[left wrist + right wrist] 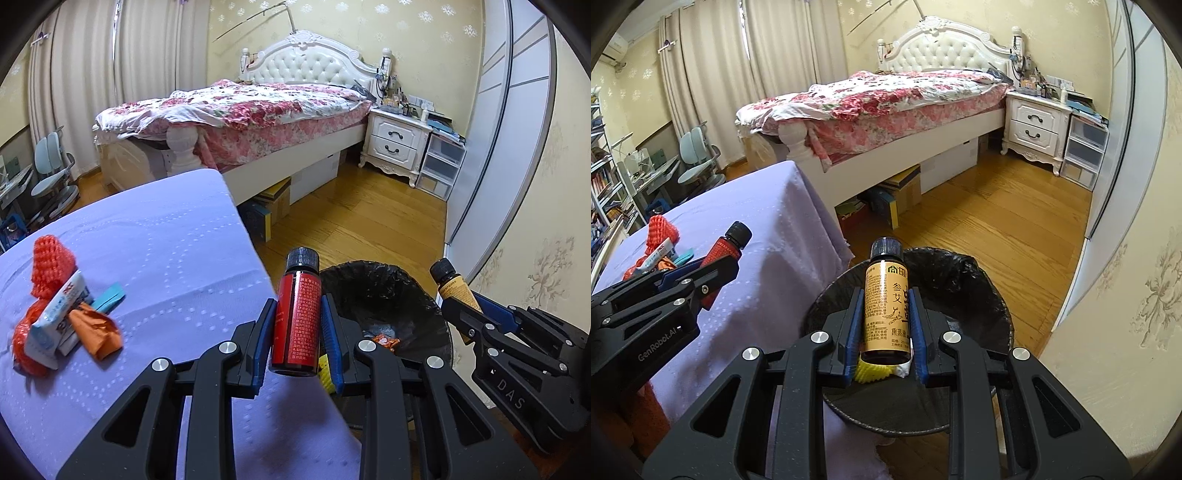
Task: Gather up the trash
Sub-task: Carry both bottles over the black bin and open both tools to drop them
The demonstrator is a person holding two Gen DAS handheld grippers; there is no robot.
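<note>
My left gripper (299, 306) is shut on a red-labelled bottle (297, 317) with a black cap, held upright over the table's right edge, beside the bin. My right gripper (886, 295) is shut on a tan-labelled bottle (886, 306) with a black cap, held above the black-lined trash bin (964, 288). The bin (384, 291) holds some wrappers. On the purple tablecloth (166, 258) lie an orange net (48, 266), a white-blue packet (59, 314), an orange wrapper (96, 328) and a teal scrap (109, 295). The right gripper (460, 295) shows in the left view, the left gripper (718, 258) in the right view.
A bed (258, 107) with a floral cover stands beyond the table, boxes (273, 203) beneath it. A white nightstand (399, 140) and plastic drawers (443, 162) stand at the back right. Wood floor (997, 221) lies around the bin. A desk chair (698, 158) stands at the left.
</note>
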